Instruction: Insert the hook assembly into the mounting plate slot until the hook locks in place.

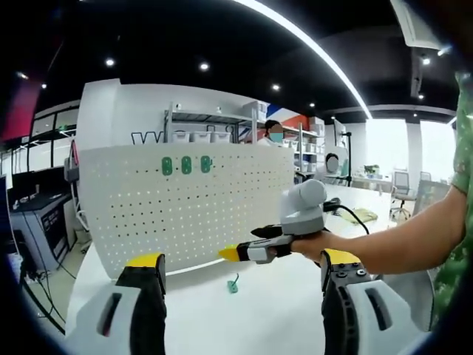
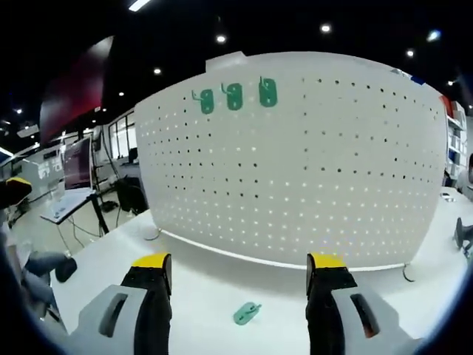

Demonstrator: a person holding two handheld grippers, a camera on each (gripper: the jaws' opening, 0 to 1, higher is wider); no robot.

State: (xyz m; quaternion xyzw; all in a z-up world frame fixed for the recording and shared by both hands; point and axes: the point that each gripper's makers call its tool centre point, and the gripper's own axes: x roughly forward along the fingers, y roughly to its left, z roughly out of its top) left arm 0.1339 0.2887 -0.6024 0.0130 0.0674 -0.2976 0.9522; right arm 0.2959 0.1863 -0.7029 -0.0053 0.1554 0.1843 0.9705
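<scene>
I hold both grippers back from the pegboard [image 2: 295, 163], which stands upright on the tabletop [image 2: 214, 296] with three green hooks [image 2: 233, 96] already seated in its top rows. The loose green hook [image 2: 246, 313] lies flat on the tabletop in front of the board, between my right gripper's [image 2: 240, 270] jaws, which stand wide open and empty, apparently lined up for pickup. My left gripper [image 1: 242, 268] is likewise wide open, holding nothing, well apart from the hook.
</scene>
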